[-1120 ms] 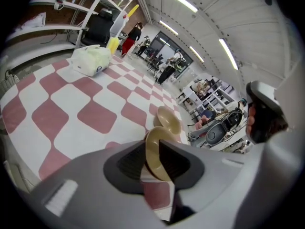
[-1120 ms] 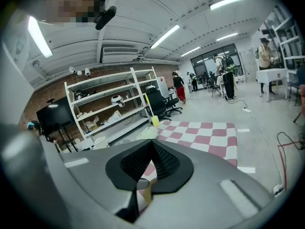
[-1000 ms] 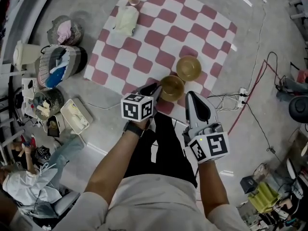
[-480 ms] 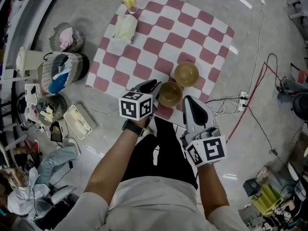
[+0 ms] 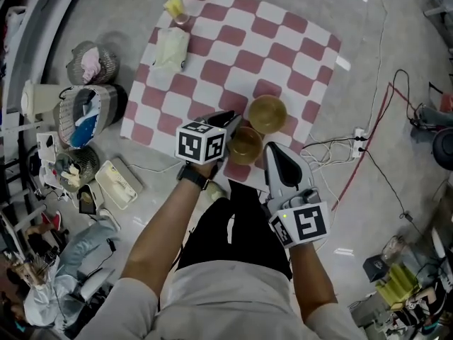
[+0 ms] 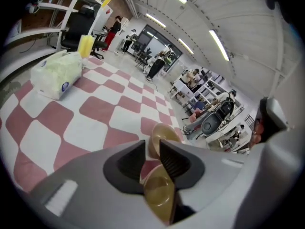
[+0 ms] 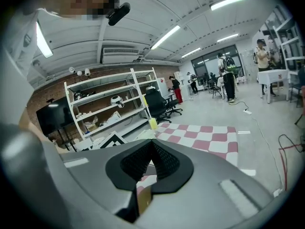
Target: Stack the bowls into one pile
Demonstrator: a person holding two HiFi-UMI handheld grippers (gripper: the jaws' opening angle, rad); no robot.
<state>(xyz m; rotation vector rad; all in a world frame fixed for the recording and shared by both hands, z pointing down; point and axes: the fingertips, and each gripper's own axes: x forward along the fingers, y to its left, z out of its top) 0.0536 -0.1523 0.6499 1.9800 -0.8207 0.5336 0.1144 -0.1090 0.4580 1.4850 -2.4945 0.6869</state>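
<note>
Straddling the rim of the near bowl (image 5: 245, 145), the left gripper (image 5: 228, 125) keeps its ribbed black jaws a narrow gap apart. Bowl round, glossy, tan-gold, at the near edge of the red-and-white checked cloth (image 5: 233, 34). Matching far bowl (image 5: 267, 114) just beside it. Right gripper (image 5: 272, 151) pinched together, empty.

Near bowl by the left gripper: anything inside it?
Nothing visible: the near bowl shows a bare golden interior. The left gripper covers part of its rim, so that bit stays unseen.
</note>
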